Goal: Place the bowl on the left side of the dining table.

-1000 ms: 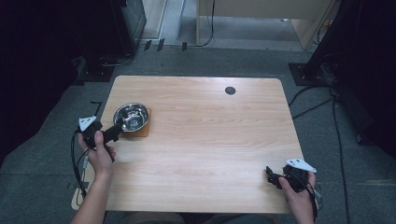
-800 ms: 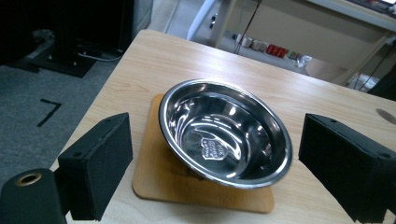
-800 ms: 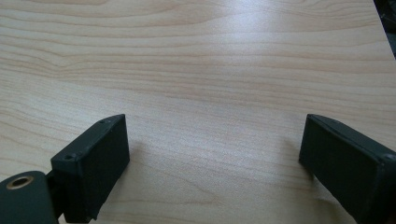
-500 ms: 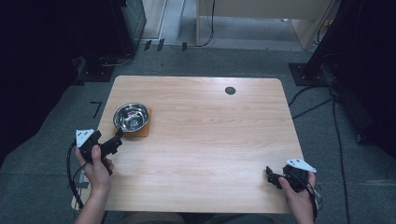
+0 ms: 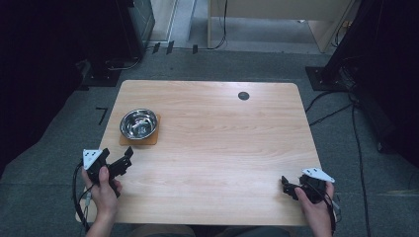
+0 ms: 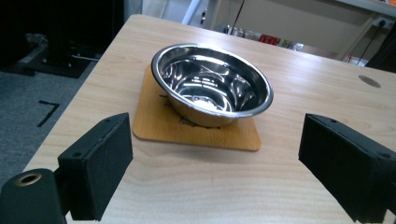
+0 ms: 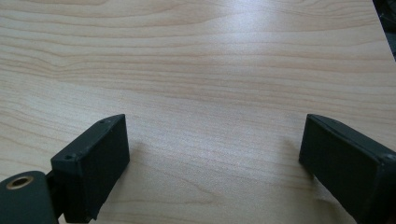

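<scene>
A shiny steel bowl sits empty on a square wooden coaster at the table's left side. My left gripper is open, held near the table's left edge a short way in front of the coaster, with nothing between its jaws. At the front right corner my right gripper stands open low over bare wood, its jaws wide apart and empty.
The light wooden table has a dark round cable port near its far edge. Dark equipment and cables lie on the grey floor around it. A black cable trails from each gripper off the front edge.
My left gripper has drawn back from the bowl toward the front left of the table, jaws still wide. The bowl stays on its coaster. The right gripper has not moved.
</scene>
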